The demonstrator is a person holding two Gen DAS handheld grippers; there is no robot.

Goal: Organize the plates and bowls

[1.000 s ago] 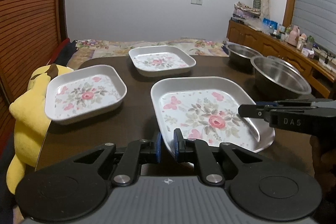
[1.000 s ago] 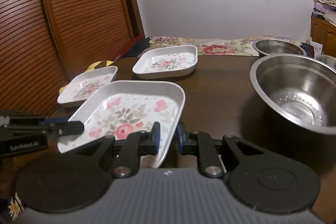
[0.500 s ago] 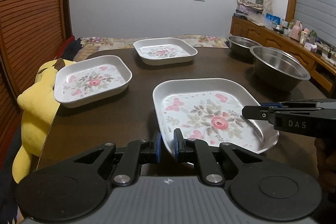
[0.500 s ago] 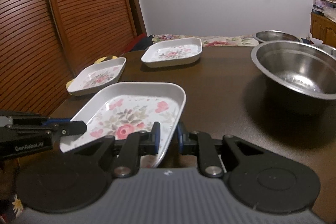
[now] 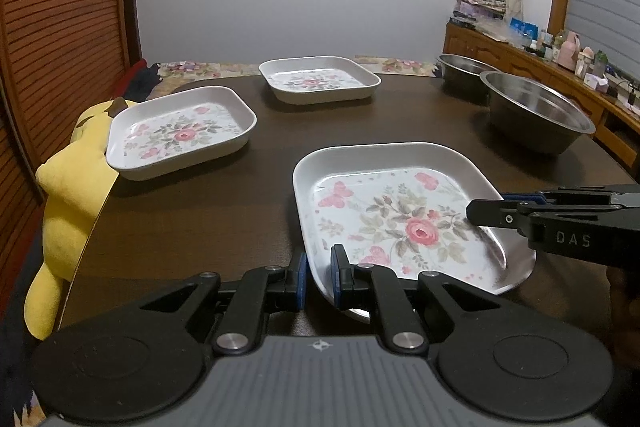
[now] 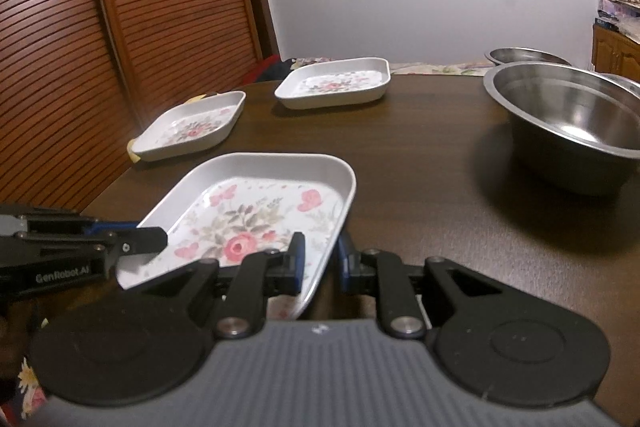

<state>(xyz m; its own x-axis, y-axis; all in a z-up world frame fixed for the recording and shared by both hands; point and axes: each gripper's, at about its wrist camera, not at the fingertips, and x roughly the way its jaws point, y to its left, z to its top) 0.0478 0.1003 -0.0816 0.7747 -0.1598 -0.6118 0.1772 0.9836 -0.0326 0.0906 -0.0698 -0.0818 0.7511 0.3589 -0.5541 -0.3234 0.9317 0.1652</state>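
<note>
A square white plate with a pink rose print (image 5: 400, 215) (image 6: 256, 211) is held low over the dark wooden table (image 5: 200, 219) (image 6: 440, 187) by both grippers. My left gripper (image 5: 318, 275) is shut on the rim at the plate's near left corner. My right gripper (image 6: 320, 259) is shut on the opposite side rim. Each gripper shows in the other's view, the right gripper (image 5: 492, 213) from the right and the left gripper (image 6: 152, 241) from the left. Two matching plates lie farther back, one at the left edge (image 5: 180, 131) (image 6: 192, 125) and one at the far middle (image 5: 318, 79) (image 6: 336, 81).
A large steel bowl (image 5: 536, 111) (image 6: 568, 115) stands at the right, with a second steel bowl (image 5: 464, 71) (image 6: 524, 55) behind it. A yellow plush toy (image 5: 68, 195) leans against the table's left edge. Slatted wooden doors (image 6: 120, 27) run along the left. A cluttered sideboard (image 5: 520, 55) lines the right wall.
Both grippers, still shut on the rose plate, have drawn back toward the near table edge and sunk a little. The other dishes now look farther away.
</note>
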